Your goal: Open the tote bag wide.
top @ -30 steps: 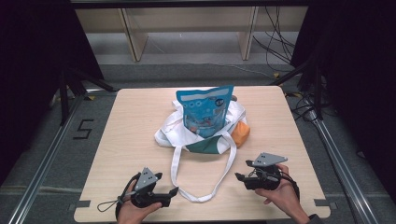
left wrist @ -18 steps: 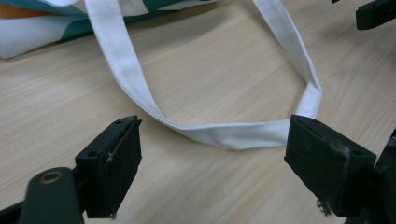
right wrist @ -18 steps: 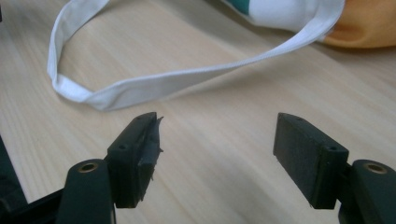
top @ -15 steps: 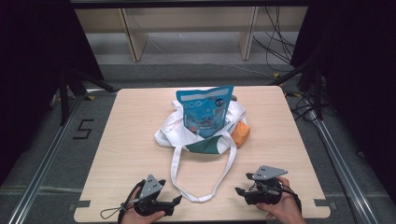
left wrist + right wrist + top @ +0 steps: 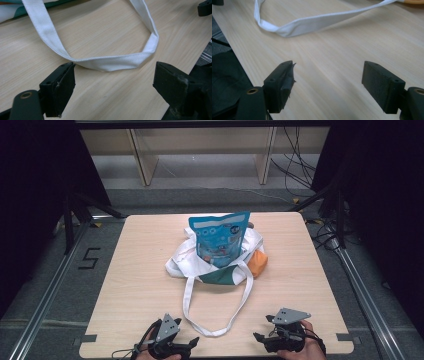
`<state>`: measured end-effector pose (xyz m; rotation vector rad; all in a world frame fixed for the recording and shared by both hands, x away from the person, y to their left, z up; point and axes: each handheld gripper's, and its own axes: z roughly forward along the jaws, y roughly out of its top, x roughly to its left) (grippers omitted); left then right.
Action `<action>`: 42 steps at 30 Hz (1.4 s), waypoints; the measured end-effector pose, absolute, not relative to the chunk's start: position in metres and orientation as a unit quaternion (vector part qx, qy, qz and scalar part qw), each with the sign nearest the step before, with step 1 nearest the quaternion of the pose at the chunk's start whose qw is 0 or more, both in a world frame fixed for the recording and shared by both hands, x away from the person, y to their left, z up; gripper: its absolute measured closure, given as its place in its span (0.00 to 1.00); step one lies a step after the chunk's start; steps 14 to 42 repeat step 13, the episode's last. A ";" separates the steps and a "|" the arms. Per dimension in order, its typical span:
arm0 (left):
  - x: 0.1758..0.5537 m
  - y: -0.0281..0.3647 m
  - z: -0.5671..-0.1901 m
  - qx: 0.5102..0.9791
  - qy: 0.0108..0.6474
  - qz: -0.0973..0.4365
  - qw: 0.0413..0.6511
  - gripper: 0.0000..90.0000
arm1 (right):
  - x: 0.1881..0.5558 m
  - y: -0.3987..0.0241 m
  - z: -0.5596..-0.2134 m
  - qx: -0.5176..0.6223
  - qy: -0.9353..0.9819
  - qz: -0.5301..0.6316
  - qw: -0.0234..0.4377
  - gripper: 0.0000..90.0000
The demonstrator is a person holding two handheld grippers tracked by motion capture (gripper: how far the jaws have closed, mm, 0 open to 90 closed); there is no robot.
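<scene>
"5" on floor (image 5: 89, 258) (left of table (image 5: 140, 285))

one wooden table (image 5: 140, 285); one white tote bag (image 5: 225, 265) at frame centre with one long white strap loop (image 5: 212, 320); one blue snack pouch (image 5: 217, 240) upright in it; two handheld grippers, left gripper (image 5: 192, 342) and right gripper (image 5: 257, 338), along the bottom edge.

Ahead of your left gripper (image 5: 110, 82), the strap loop (image 5: 112, 62) lies flat on the table (image 5: 105, 32), its bend just beyond the jaw tips. Ahead of your right gripper (image 5: 328, 82) the same loop lies farther off, up and left. Behind it, mid-table, the pouch (image 5: 219, 237) stands in the tote bag (image 5: 220, 265).
</scene>
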<state>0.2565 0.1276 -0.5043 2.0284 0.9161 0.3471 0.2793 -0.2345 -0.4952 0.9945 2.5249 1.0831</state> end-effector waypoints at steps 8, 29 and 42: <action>0.260 0.128 -0.506 0.816 0.365 0.147 0.424 0.19 | 0.280 -0.232 -0.498 0.336 0.866 0.355 0.110 0.29; 0.262 0.130 -0.505 0.822 0.358 0.155 0.415 0.19 | 0.281 -0.232 -0.498 0.335 0.867 0.352 0.107 0.29; 0.262 0.130 -0.505 0.822 0.358 0.155 0.415 0.19 | 0.281 -0.232 -0.498 0.335 0.867 0.352 0.107 0.29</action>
